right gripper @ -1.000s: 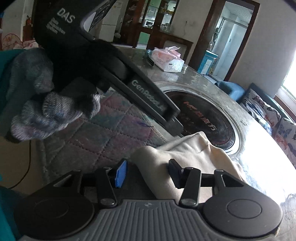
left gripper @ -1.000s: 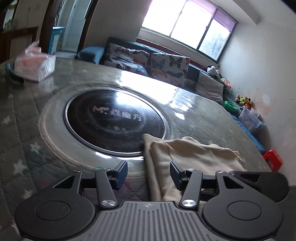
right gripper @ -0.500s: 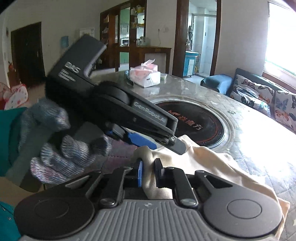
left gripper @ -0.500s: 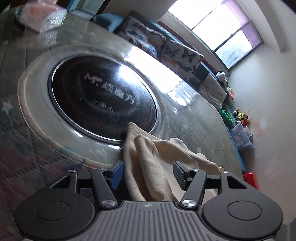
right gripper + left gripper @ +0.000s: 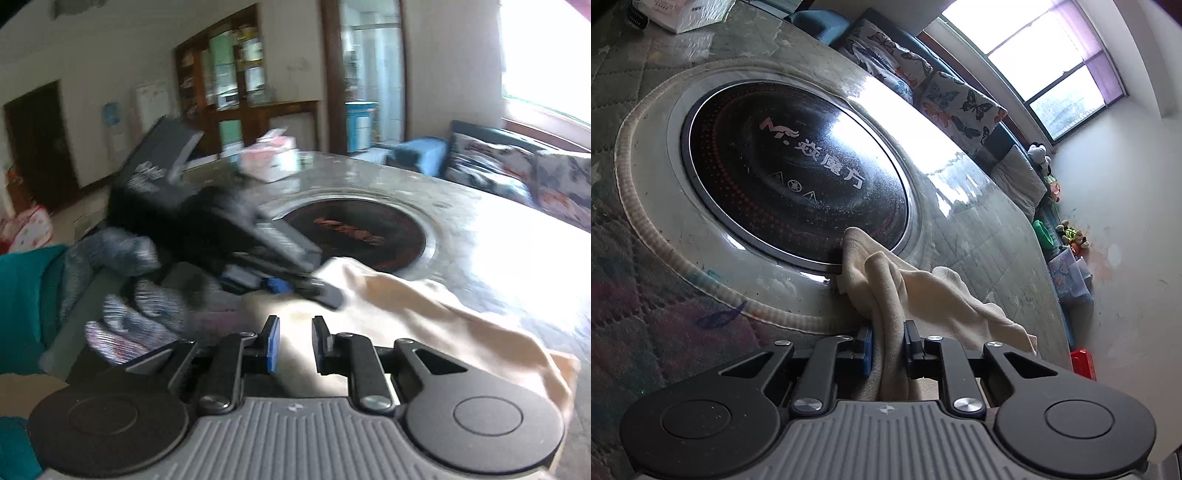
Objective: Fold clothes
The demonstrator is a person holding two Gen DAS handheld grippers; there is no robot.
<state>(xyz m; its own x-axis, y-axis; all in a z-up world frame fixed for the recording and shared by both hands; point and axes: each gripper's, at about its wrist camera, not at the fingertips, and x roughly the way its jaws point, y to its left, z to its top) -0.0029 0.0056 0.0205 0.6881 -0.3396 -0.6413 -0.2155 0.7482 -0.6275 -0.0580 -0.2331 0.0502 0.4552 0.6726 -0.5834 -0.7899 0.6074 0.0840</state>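
While the left claw (image 5: 888, 349) is closing with a bunched fold of the cream garment (image 5: 916, 288) pinched between its pads, the right claw (image 5: 295, 349) is opening slightly around the same cloth, which trails across the tabletop (image 5: 979, 236) beside the round black cooktop (image 5: 798, 166).

A second ago the left gripper (image 5: 888, 345) hung with wide jaws just short of the cream garment (image 5: 923, 291); its jaws are closing now on a bunched fold of it, pads against the cloth; the view has rolled, so the black cooktop disc (image 5: 798, 173) fills more of the frame. The right gripper (image 5: 295, 345), earlier wide beside the garment's edge, clamped the cloth half a second ago; its jaws are opening slightly now with cloth between them; the cloth, once flat on the bench (image 5: 498, 251), is drawn up in ridges between the two grippers.
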